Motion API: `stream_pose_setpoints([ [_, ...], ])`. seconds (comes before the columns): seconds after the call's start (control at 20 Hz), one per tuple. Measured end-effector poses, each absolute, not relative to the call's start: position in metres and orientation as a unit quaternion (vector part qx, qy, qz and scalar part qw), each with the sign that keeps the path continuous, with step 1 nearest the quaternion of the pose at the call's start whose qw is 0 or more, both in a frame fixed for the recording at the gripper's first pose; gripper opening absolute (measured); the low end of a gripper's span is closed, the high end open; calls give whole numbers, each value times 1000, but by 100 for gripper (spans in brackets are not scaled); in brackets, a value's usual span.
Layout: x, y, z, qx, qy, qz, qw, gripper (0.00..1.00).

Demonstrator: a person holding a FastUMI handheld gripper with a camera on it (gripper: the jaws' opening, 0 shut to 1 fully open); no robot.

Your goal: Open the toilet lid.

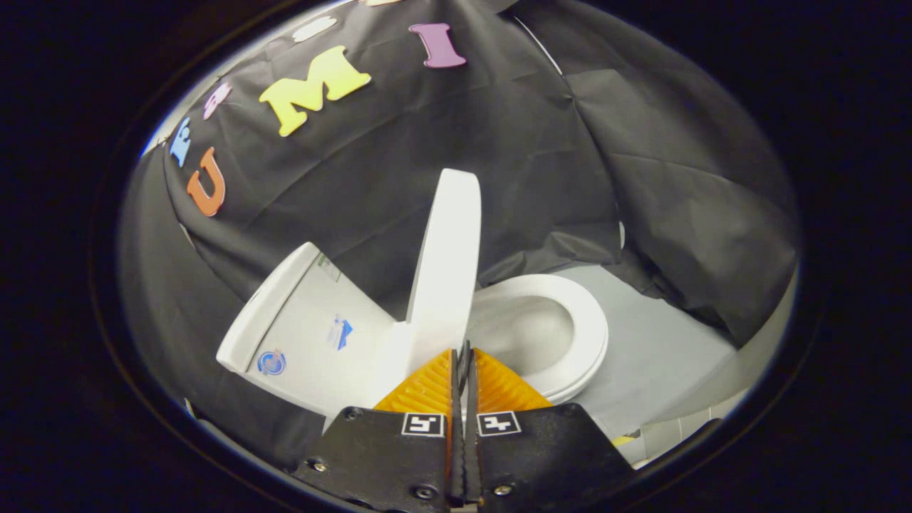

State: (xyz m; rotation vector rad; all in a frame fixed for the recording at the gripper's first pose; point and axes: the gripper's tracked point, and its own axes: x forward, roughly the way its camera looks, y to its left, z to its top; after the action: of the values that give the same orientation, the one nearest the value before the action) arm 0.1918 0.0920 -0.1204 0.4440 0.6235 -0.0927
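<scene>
Beyond the fingers (464,350) (pressed together, empty), white toilet lid (447,263) raised upright.

No text is reading clearly. Two small stickers are sitting on the white toilet tank (313,335): a round blue one (271,362) near its lower corner and a blue arrow-like one (341,333) toward the middle, both too small to read. Two black-and-white square marker tags (461,424) are showing on the gripper's black finger mounts, w/ patterns, not words.
</scene>
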Motion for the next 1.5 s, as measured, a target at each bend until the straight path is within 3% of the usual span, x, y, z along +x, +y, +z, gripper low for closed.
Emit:
stream_pose_setpoints([
  [1.5,218,206,-74,64,265,20,962,7],
])
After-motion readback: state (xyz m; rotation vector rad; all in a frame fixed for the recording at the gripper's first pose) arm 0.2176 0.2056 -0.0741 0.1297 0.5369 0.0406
